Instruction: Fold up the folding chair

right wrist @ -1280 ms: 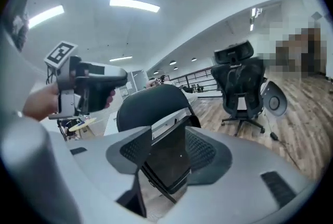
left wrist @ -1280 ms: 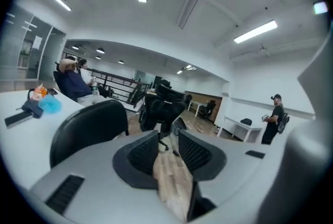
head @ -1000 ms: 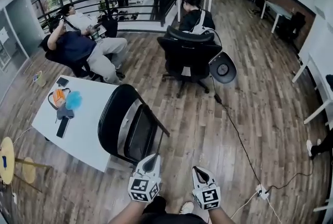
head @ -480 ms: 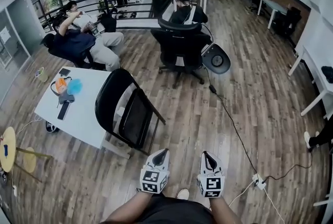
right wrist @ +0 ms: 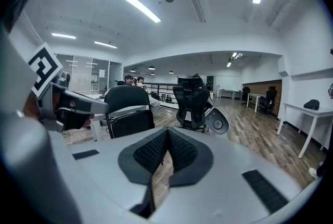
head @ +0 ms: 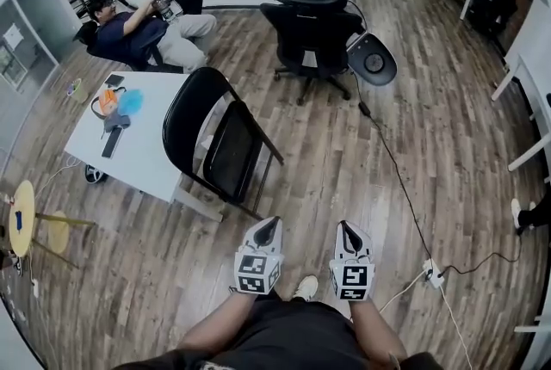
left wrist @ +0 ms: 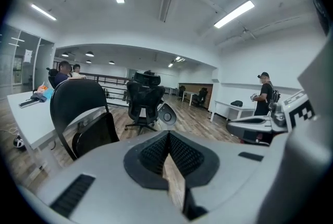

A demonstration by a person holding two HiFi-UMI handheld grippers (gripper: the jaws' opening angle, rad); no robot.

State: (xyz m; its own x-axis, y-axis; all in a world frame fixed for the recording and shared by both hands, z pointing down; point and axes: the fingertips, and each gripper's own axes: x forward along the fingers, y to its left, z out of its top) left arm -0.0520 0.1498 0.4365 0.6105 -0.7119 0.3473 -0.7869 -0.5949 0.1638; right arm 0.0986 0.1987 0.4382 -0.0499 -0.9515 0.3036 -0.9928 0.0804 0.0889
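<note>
Head view: the chair [head: 219,144] stands unfolded beside the table [head: 146,155], ahead-left and well apart from the left gripper [head: 269,227] and right gripper [head: 345,230]. Left gripper view: jaws pressed together, empty. Right gripper view: the same. Best to open both on approach, so one steadies the backrest while the other lifts the seat.

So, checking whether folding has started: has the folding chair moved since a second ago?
No. The folding chair still stands beside the white table's right edge, just as before; only the head view itself has shifted.
</note>
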